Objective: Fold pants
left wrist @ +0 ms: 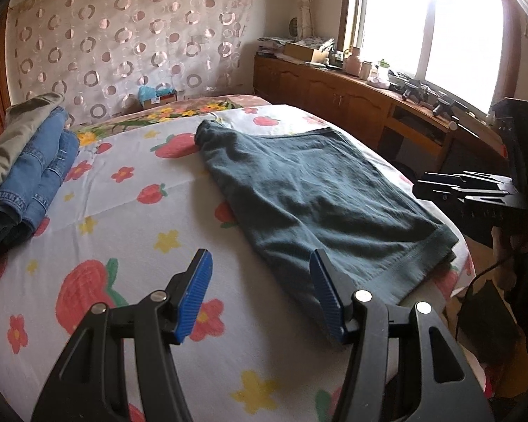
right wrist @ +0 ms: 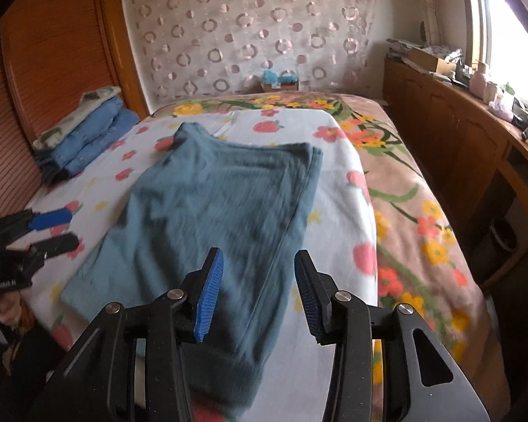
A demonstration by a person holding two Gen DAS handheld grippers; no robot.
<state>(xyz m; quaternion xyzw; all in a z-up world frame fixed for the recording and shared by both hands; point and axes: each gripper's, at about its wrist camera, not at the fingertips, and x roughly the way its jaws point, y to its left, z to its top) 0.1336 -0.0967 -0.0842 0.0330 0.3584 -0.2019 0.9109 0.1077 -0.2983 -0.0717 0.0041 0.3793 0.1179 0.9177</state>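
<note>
Your left gripper (left wrist: 260,295) & right gripper (right wrist: 258,293) both sit part open w/ nothing between the pads. Folded pants (left wrist: 309,190) lie mid-frame on the sheet (left wrist: 123,211); jeans (left wrist: 28,179) stacked upper left.

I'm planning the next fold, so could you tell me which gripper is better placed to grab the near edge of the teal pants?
Probably the right gripper: its open jaws sit directly over the teal pants, with the near edge just below. The left gripper, also open, hovers mostly over the bare sheet beside them.
</note>
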